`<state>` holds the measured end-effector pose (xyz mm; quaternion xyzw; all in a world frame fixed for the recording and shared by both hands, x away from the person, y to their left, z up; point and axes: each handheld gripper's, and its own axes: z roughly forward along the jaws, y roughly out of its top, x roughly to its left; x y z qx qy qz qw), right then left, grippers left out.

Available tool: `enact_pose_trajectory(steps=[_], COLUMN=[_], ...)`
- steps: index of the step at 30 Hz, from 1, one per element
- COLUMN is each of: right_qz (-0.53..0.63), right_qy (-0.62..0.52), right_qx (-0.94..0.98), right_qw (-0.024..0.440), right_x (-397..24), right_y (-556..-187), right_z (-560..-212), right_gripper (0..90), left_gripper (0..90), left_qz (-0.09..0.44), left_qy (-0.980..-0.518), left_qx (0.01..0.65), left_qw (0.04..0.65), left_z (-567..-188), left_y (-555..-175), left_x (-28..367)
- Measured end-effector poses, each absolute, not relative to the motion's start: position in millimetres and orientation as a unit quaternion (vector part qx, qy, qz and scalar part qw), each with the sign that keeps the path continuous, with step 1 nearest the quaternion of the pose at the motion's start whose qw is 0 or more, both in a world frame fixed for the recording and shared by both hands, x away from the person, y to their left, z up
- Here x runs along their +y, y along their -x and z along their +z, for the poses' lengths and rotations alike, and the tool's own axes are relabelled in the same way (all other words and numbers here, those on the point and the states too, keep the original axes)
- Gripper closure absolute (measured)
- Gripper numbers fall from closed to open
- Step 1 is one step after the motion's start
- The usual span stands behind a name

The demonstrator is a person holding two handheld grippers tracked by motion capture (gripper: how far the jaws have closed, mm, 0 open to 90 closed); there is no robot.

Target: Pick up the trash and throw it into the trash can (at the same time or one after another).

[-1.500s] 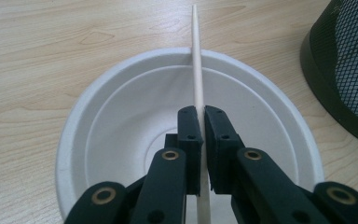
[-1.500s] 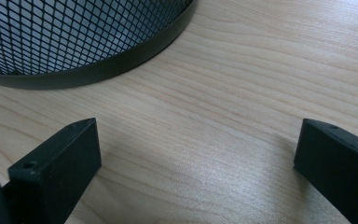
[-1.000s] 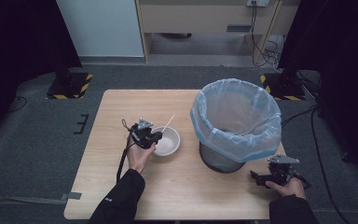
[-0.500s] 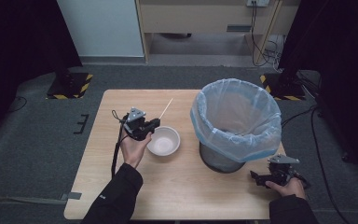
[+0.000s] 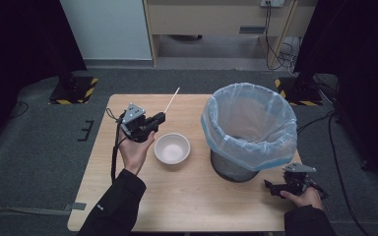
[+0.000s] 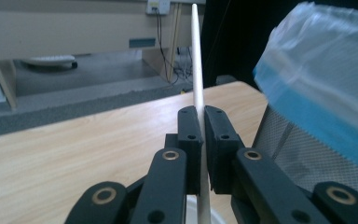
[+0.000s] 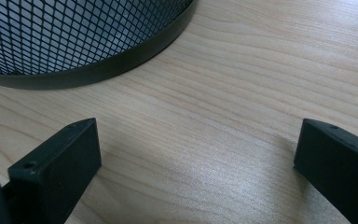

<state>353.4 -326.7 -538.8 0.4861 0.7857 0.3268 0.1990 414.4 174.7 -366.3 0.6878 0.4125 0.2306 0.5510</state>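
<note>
Left gripper (image 5: pixel 153 121) fingers clamped 1 stick (image 5: pixel 171 101) at frame centre-left; right gripper (image 7: pixel 196 172) fingers stood wide above the desk (image 7: pixel 242 84).

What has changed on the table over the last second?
The left gripper, shut on the thin wooden stick, has lifted it up and away from the white bowl, toward the table's far side. The bowl, the lined bin and the open right gripper stayed put.

No legible text or labels
</note>
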Motion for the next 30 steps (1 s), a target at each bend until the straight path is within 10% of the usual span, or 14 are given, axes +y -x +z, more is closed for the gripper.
enact_pose_trajectory(steps=[30], right_qz=[0.327], right_qy=[-0.486], right_qx=[0.786], right_qw=[0.199], right_x=[-326.6], right_y=[-353.4], right_z=[-538.8], right_gripper=[0.8], left_gripper=[85.3], left_qz=[0.262], left_qy=[-0.664], left_qx=[0.331], left_qw=[0.617], left_z=[-280.7], left_y=[-398.0], left_x=[136.6])
